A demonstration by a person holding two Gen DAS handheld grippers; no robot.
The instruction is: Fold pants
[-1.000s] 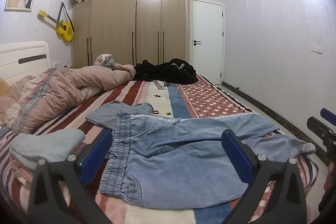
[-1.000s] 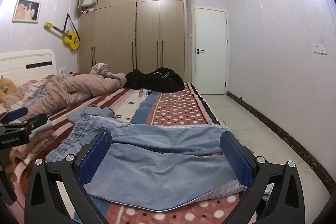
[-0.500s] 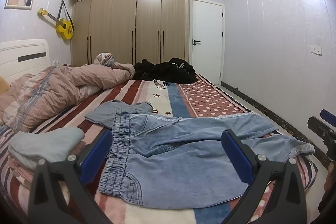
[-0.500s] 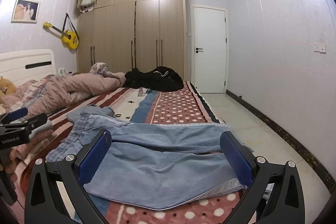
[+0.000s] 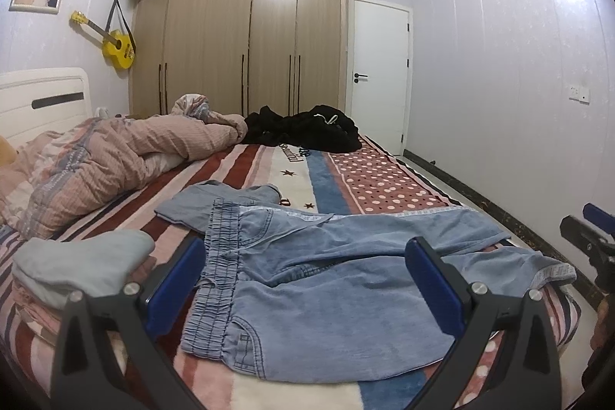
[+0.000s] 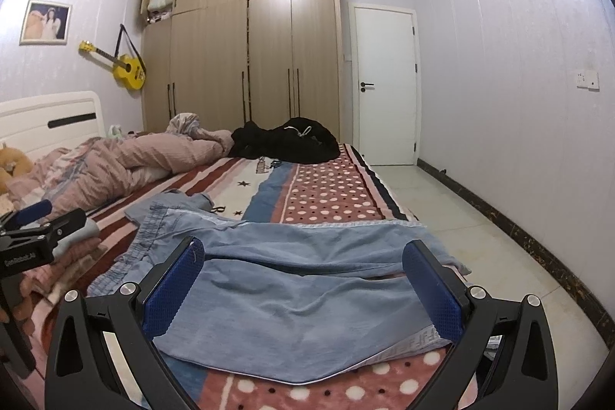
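Light blue denim pants (image 5: 326, 291) lie spread flat on the bed, elastic waistband to the left, both legs stretched to the right edge. My left gripper (image 5: 307, 291) is open and empty, hovering above the waist end. My right gripper (image 6: 303, 294) is open and empty above the leg ends of the pants (image 6: 292, 310), whose hem lies near the bed's right edge. The right gripper's tip shows at the far right of the left wrist view (image 5: 592, 237). The left gripper shows at the left of the right wrist view (image 6: 34, 237).
The bed (image 5: 376, 175) has a striped and dotted blanket. A pink duvet (image 5: 115, 156) is bunched at the left. Black clothes (image 5: 307, 129) lie at the far end. A stack of folded clothes (image 5: 77, 264) sits left of the pants. Tiled floor (image 6: 480, 237) lies right of the bed.
Both views have shifted slightly; the grippers stay open above the pants, which have not moved.
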